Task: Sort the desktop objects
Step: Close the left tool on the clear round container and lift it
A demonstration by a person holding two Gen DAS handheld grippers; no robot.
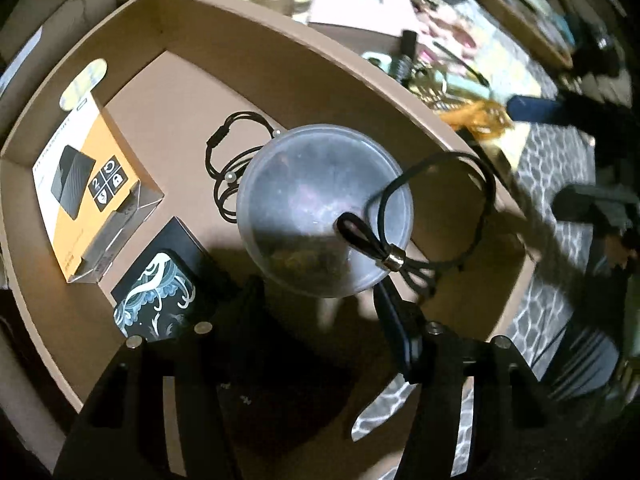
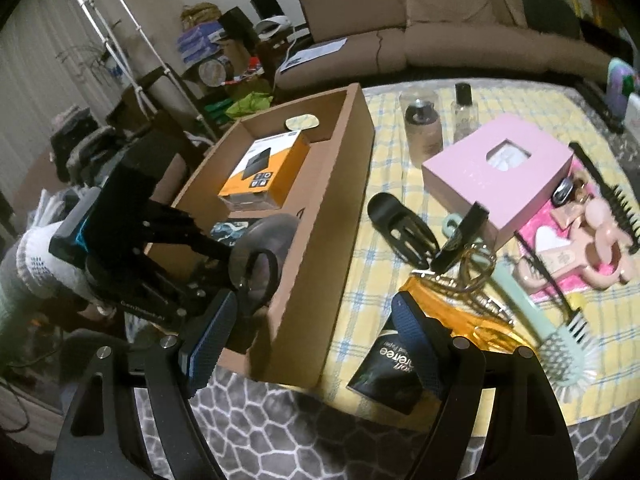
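The left gripper point(image 1: 320, 308) has its jaws closed on a round translucent plastic lid point(image 1: 324, 212) and a black elastic hair tie with a metal clasp point(image 1: 436, 216), over the brown cardboard box point(image 1: 280, 60). Both look light; the lid stiff and slippery, the tie limp. The right gripper point(image 2: 316, 348) has its jaws open and empty.

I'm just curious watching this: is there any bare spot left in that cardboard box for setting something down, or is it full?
There is room. The cardboard box has bare floor along its far wall, beyond the orange package and the black cord. The near corner is crowded by the swan-print box and the clear container the left gripper holds.
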